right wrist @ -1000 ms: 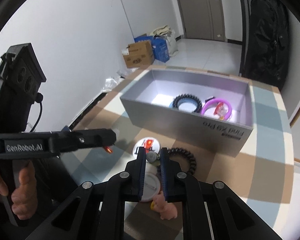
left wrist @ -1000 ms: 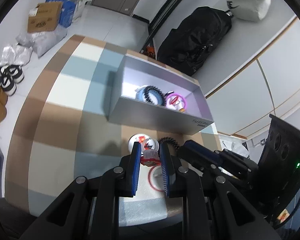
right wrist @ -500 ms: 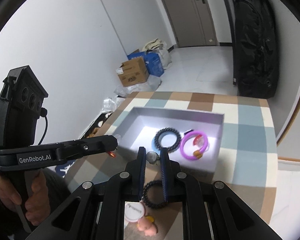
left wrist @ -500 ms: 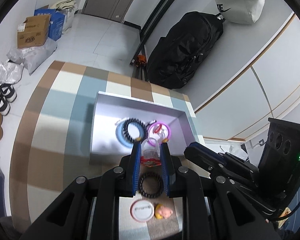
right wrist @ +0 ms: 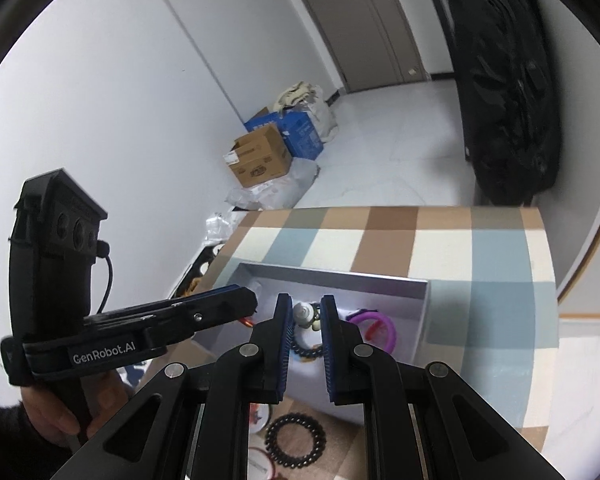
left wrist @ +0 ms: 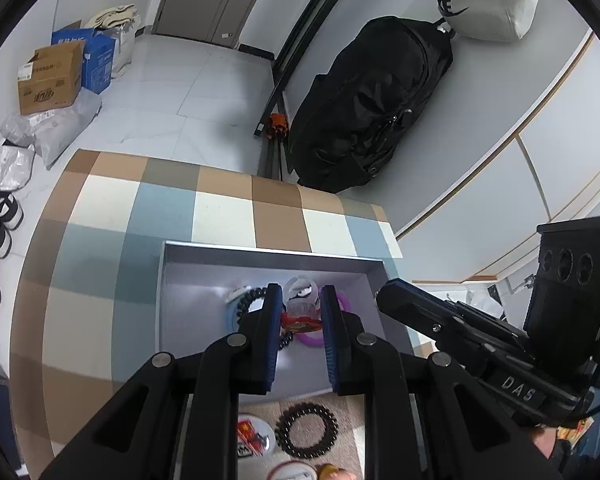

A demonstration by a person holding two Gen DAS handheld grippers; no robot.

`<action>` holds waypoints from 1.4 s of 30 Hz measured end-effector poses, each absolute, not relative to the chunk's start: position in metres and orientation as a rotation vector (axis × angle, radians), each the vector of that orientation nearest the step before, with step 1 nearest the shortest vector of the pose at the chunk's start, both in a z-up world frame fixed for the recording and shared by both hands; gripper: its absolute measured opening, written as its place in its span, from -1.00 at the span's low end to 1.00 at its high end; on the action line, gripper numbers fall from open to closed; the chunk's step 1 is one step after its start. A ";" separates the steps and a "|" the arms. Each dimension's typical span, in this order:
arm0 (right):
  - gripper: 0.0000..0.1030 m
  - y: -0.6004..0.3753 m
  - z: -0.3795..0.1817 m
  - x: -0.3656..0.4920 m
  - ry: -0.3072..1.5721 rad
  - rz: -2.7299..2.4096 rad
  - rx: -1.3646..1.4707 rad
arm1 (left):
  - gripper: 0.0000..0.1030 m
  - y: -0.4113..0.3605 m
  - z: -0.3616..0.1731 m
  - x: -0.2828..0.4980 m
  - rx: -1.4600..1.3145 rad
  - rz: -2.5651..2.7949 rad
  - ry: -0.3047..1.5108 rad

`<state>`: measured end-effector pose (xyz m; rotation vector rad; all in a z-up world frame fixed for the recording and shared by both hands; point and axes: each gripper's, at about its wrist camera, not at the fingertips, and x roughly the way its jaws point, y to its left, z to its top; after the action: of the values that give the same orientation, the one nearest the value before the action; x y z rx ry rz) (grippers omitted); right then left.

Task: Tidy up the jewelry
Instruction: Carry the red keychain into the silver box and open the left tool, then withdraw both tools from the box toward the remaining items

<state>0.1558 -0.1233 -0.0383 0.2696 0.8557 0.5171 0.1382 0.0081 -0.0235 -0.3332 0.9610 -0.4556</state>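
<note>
A: What was the left gripper [left wrist: 299, 300] doing?

B: Its blue pads were pinched on a small clear trinket [left wrist: 299, 309] with a red and orange part at its bottom. In the left wrist view that sat at the lower middle of the frame, over the open grey box [left wrist: 196, 304].

A: And the right gripper [right wrist: 305, 314]?

B: Clamped too, on a small pale charm [right wrist: 303, 313] with a rounded silvery top. It showed at the lower middle of the right wrist view, also above the box [right wrist: 384, 285].

A: What lay inside the box?

B: A purple ring [right wrist: 374, 326] to the right of the right gripper's fingers, and a dark beaded bracelet [right wrist: 306, 350] partly hidden behind them. In the left view a light blue ring [left wrist: 232, 316] peeked out left of the fingers.

A: Anything outside the box?

B: Yes, at the bottom of both frames, on the checked cloth [left wrist: 228, 212]: a black beaded bracelet [left wrist: 307, 430] and, to its left, a round white badge [left wrist: 256, 438] with red print. Another round white piece and a small pink and yellow figure sat at the very bottom edge, mostly cut off.

A: Could you see the person?

B: A hand [right wrist: 66, 410] at the lower left of the right view, gripping the left gripper's handle.
</note>
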 end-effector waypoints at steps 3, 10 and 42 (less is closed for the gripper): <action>-0.74 -0.130 -0.044 0.160 0.864 0.501 0.298 | -0.72 0.005 -0.026 0.141 -0.336 -0.467 0.958; -0.74 -0.131 -0.049 0.165 0.871 0.501 0.320 | -0.72 0.005 -0.037 0.150 -0.364 -0.474 0.986; 0.43 -0.136 -0.038 0.143 0.786 0.503 0.308 | 0.12 0.020 -0.026 0.132 -0.371 -0.391 0.933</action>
<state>0.1426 -0.1356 -0.0381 0.3078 0.7862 0.5034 0.1325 0.0198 -0.0257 -0.3710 0.9326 -0.3907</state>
